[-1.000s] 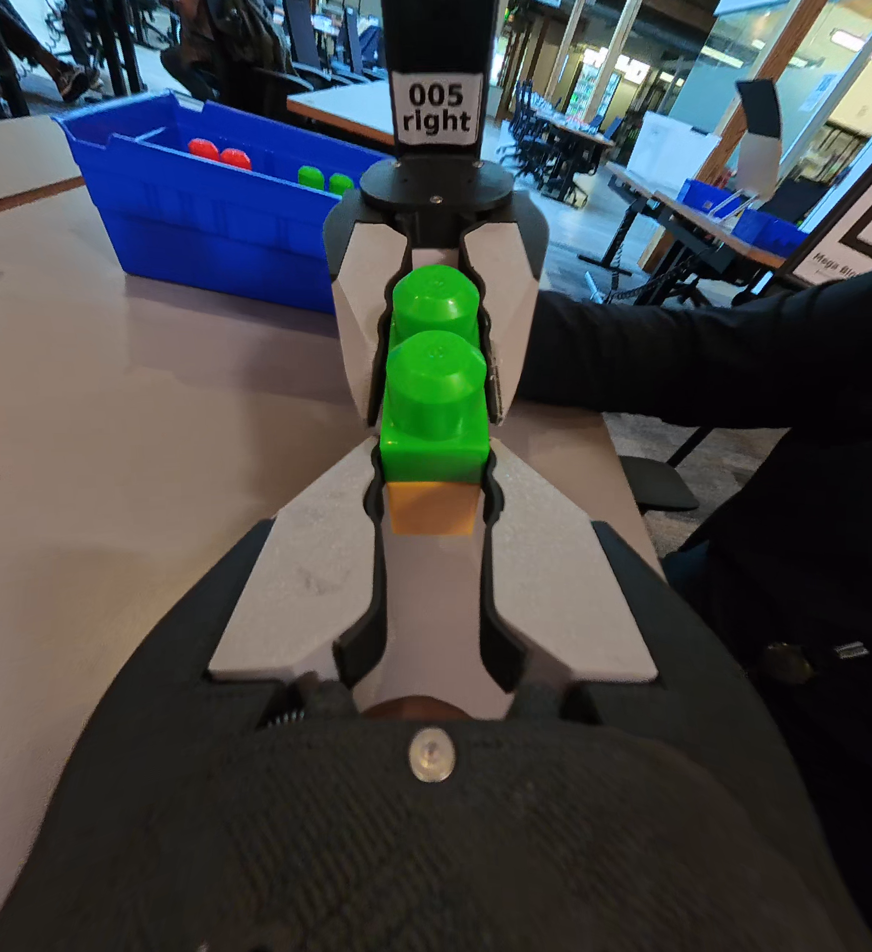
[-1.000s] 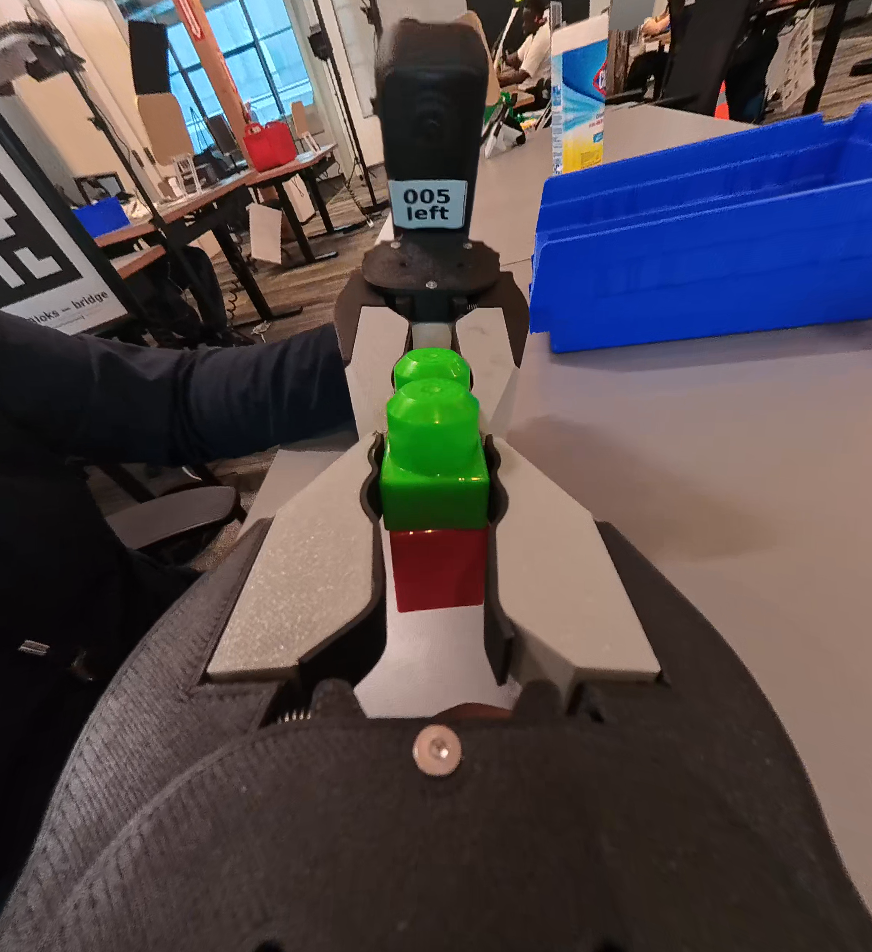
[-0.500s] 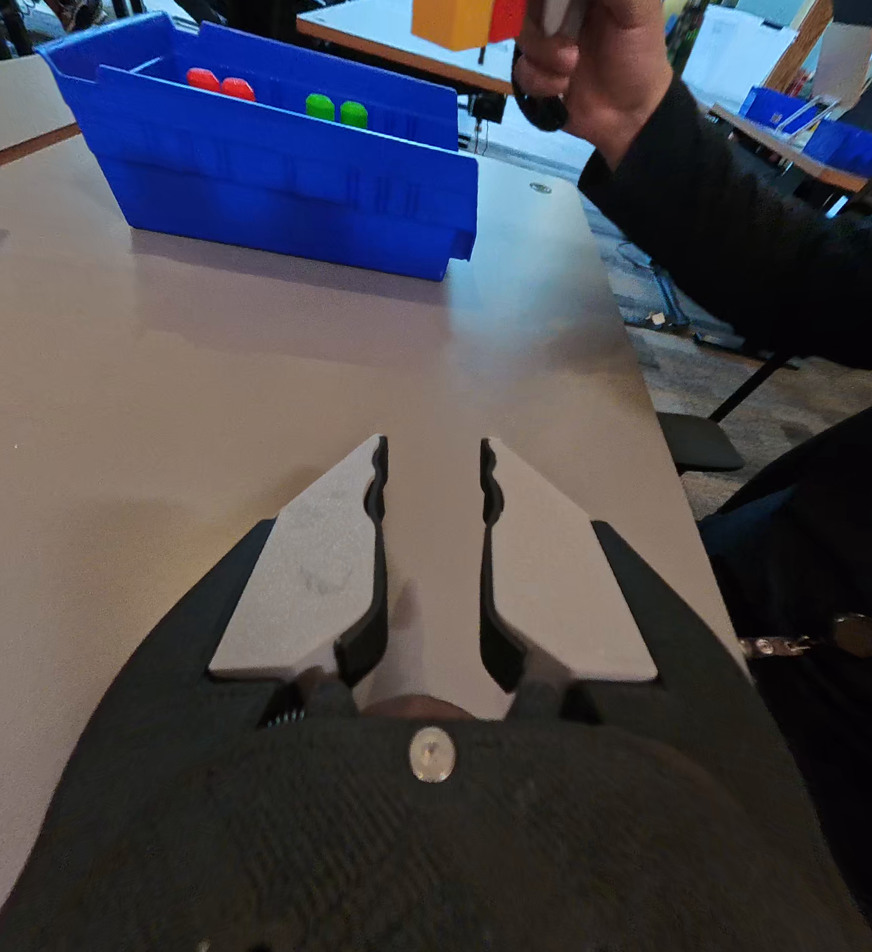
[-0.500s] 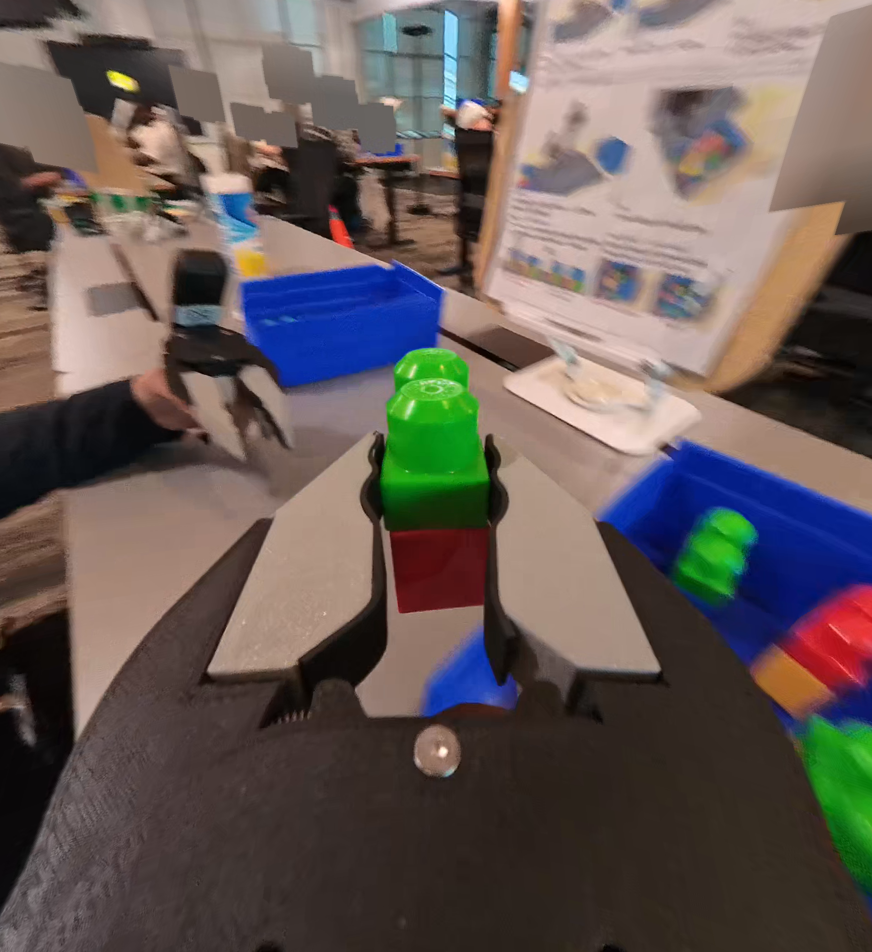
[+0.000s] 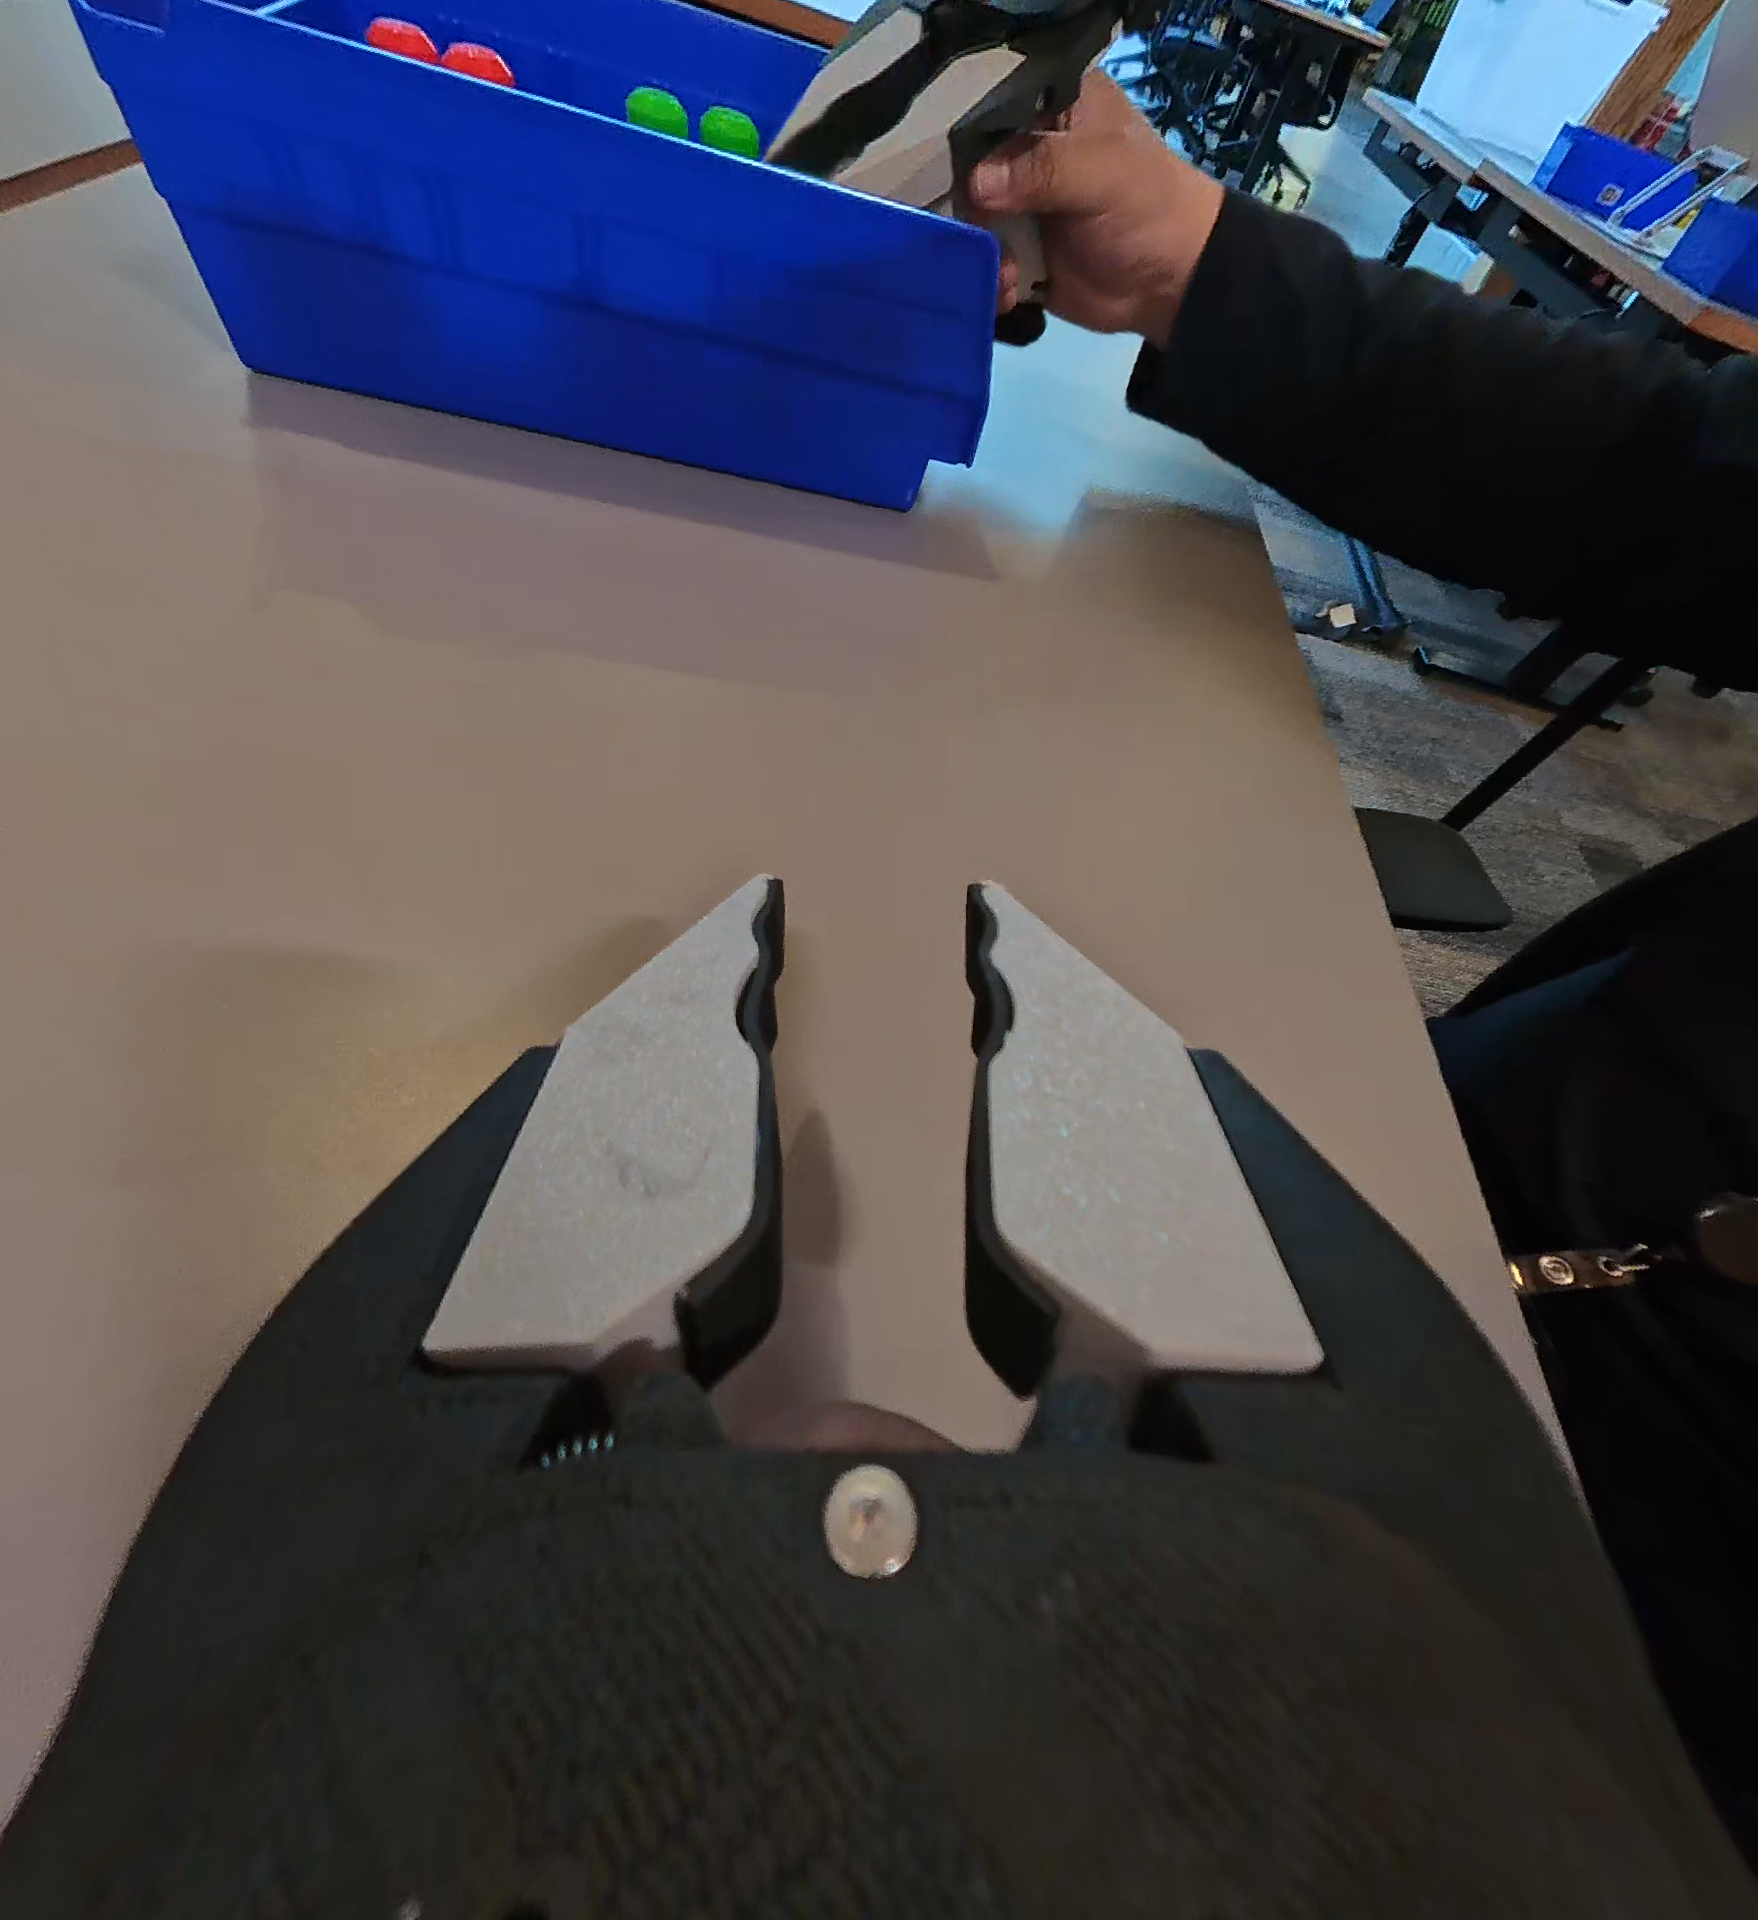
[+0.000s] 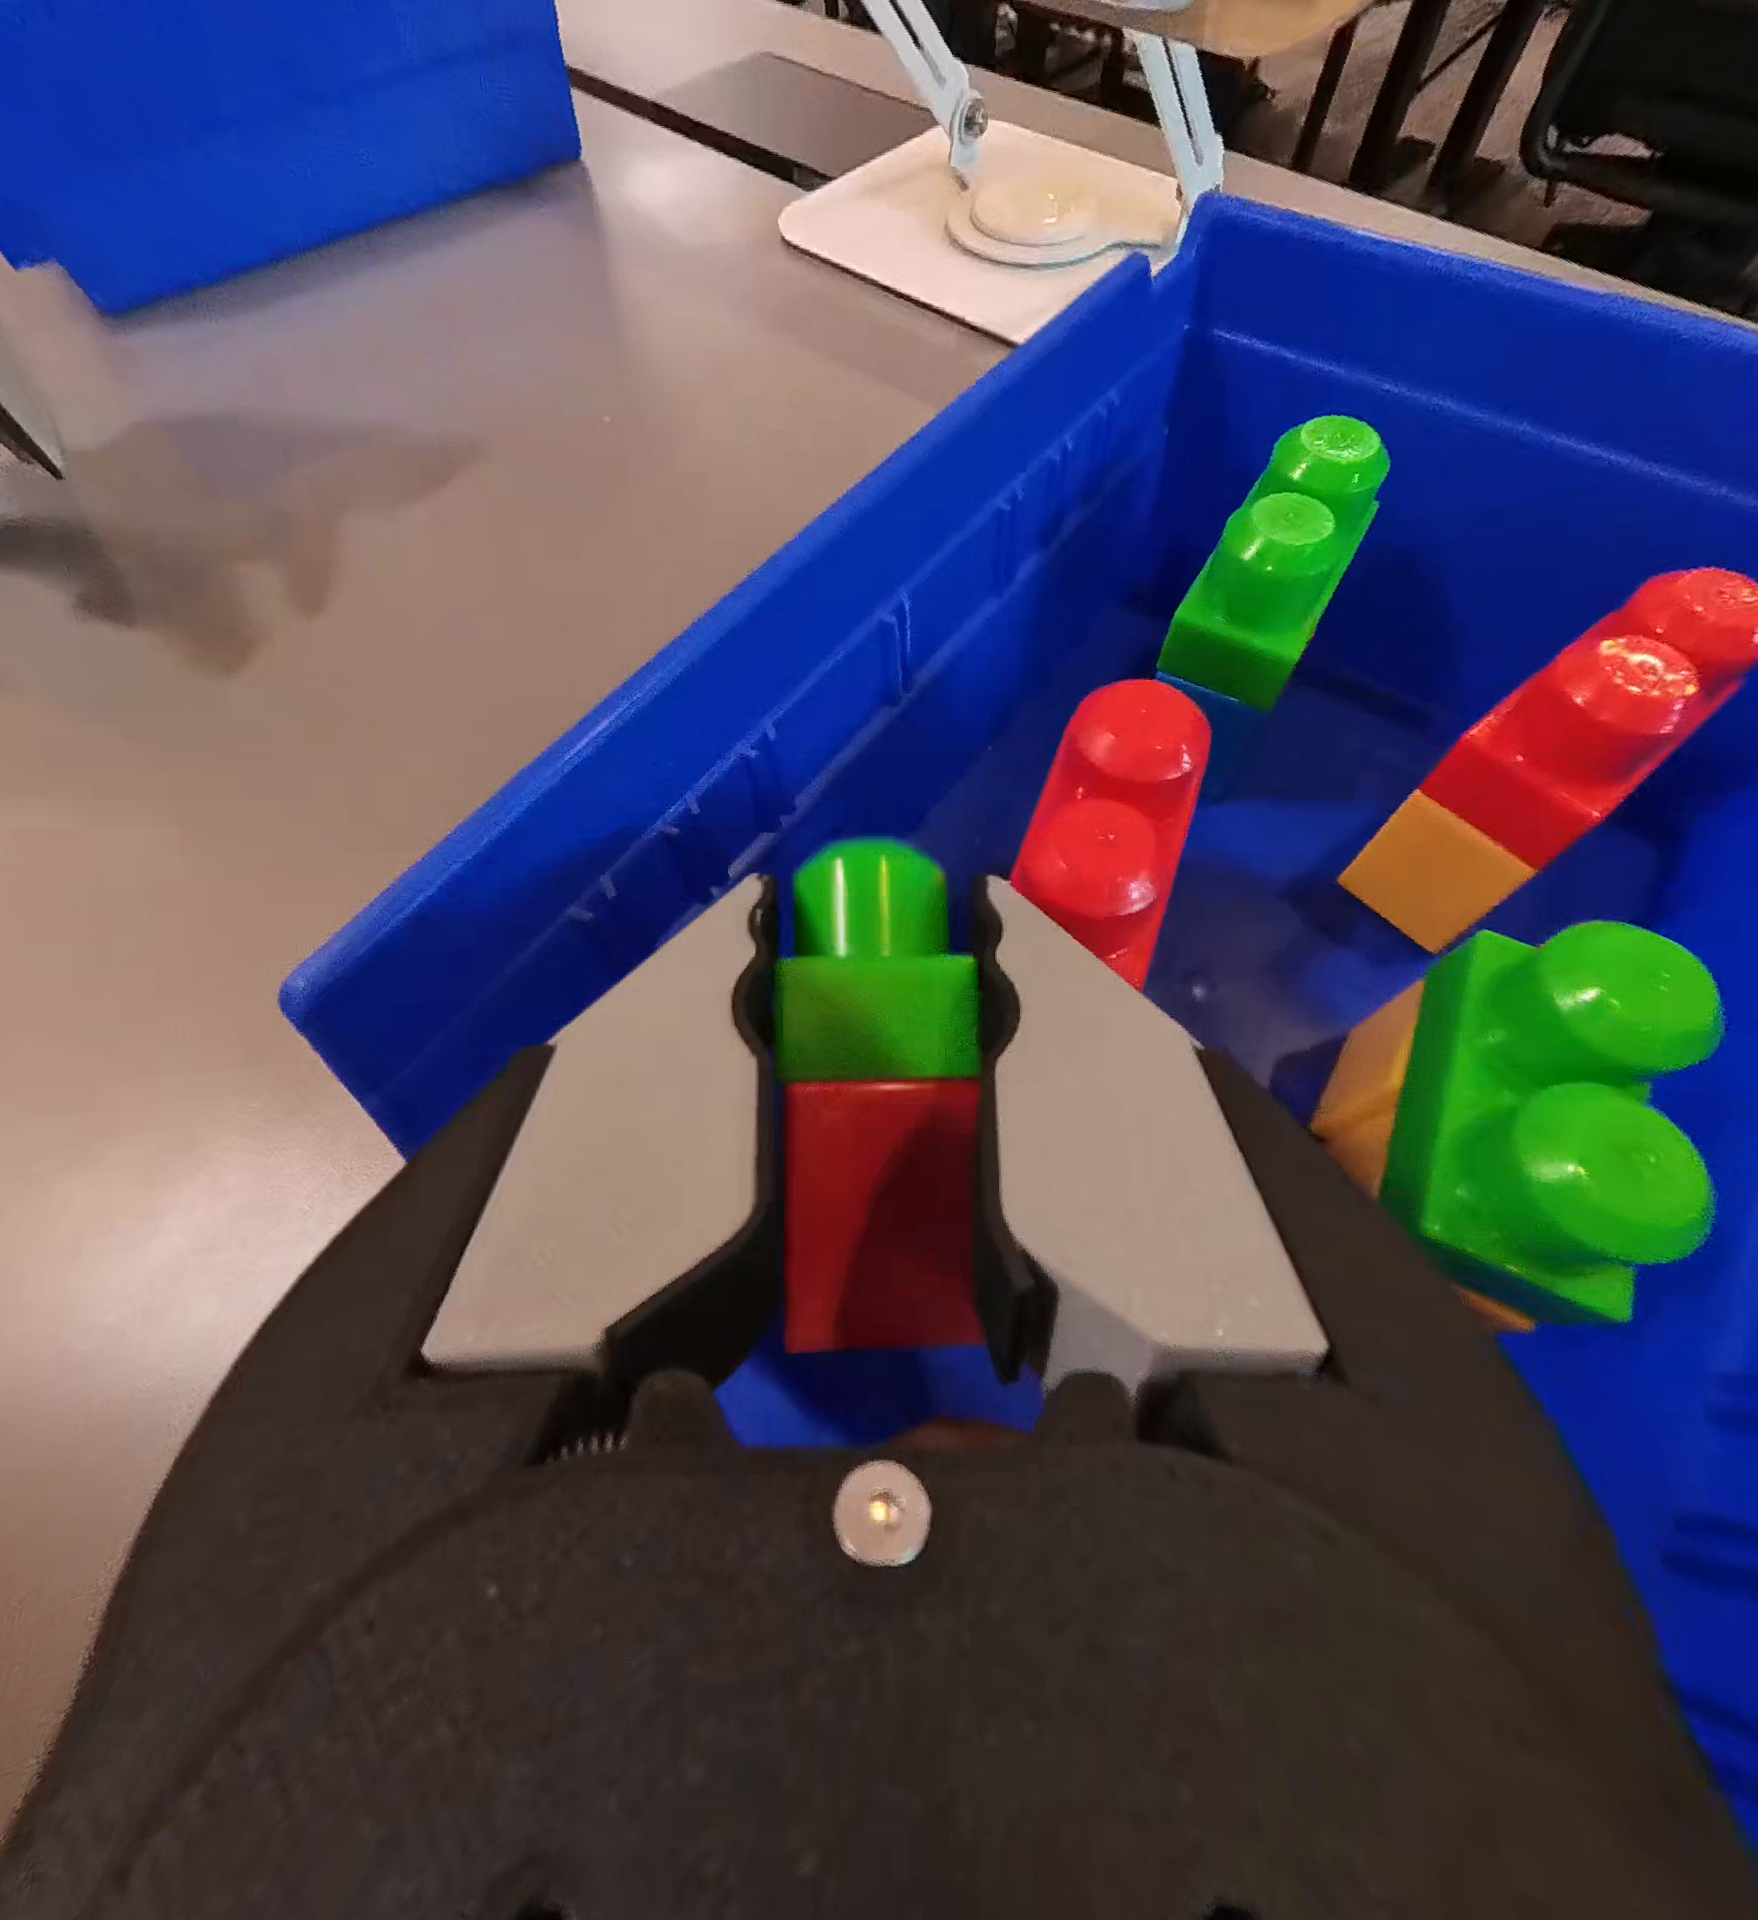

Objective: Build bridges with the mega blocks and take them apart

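Grey-brown tabletop fills my left wrist view, with office desks and chairs far behind it. My left gripper is released, its two grey fingers spread with only bare table between them, hovering above the surface near the table's right edge. Ahead sits a blue plastic bin; red and green block studs poke above its far wall.

My right gripper is clenched on a green mega block that sits pressed onto a dark red mega block. The pair is gripped at the sides, studs pointing away from the camera, and it hangs over the near wall of the blue bin. In the left wrist view that gripper shows above the bin's right end, held by a hand in a black sleeve.

Inside the bin I see other stacks: a red two-stud block just right of my fingertip, a green block on a blue one farther back, a red block on an orange one to the right, and a green block on an orange one nearest on the right. A white lamp base stands on the table beyond the bin.
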Demonstrator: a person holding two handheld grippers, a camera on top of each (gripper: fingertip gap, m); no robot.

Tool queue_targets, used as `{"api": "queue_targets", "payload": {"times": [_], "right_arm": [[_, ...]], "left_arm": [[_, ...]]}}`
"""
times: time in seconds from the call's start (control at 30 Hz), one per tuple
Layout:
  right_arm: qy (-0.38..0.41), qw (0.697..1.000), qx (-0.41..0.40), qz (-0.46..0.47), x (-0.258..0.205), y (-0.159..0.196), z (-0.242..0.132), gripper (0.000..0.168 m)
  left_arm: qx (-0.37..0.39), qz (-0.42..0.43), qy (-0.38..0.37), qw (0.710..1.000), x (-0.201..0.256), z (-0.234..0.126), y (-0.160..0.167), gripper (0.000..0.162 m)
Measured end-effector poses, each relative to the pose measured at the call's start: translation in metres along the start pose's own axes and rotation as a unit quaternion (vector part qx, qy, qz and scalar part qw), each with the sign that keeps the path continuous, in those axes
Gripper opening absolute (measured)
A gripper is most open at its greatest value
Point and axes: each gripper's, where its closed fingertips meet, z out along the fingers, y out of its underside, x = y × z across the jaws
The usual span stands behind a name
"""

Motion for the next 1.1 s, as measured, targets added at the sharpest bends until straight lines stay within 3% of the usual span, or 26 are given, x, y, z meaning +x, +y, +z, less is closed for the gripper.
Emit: {"api": "queue_targets", "payload": {"times": [0.1,0.3,0.33,0.4,0.47,0.57,0.73,0.93,1.1], "right_arm": [[0.001,1.000,-0.031,-0.002,0.004,0.011,-0.002,0.017],[-0.001,0.999,-0.038,0.008,0.007,0.014,-0.012,0.010],[-0.004,0.999,-0.048,0.016,0.008,0.013,-0.013,0.010],[-0.027,0.996,-0.083,0.033,0.005,0.010,-0.017,0.029],[-0.035,0.988,-0.147,0.031,0.004,0.008,-0.020,0.031],[-0.010,0.962,-0.272,0.002,0.004,0.008,-0.022,0.039],[0.018,0.887,-0.459,-0.048,-0.005,0.029,-0.014,0.045],[0.057,0.840,-0.538,-0.040,0.009,0.049,-0.007,0.040],[0.055,0.837,-0.542,-0.042,0.012,0.049,-0.009,0.031]], "left_arm": [[-0.001,0.000,0.002,1.000,0.001,0.001,0.000,0.033],[-0.007,0.003,0.006,1.000,0.003,0.003,0.002,0.031],[-0.009,0.003,0.006,1.000,0.003,0.003,0.003,0.031],[-0.013,0.001,0.008,1.000,0.003,0.004,0.005,0.031],[-0.017,-0.001,0.009,1.000,0.003,0.005,0.007,0.031],[-0.022,0.000,0.010,1.000,0.003,0.006,0.008,0.032],[-0.020,0.000,0.010,1.000,0.004,0.004,0.007,0.031],[-0.014,-0.003,0.015,1.000,0.006,0.003,0.006,0.031],[-0.026,0.002,0.020,0.999,0.008,0.006,0.009,0.032]]}}
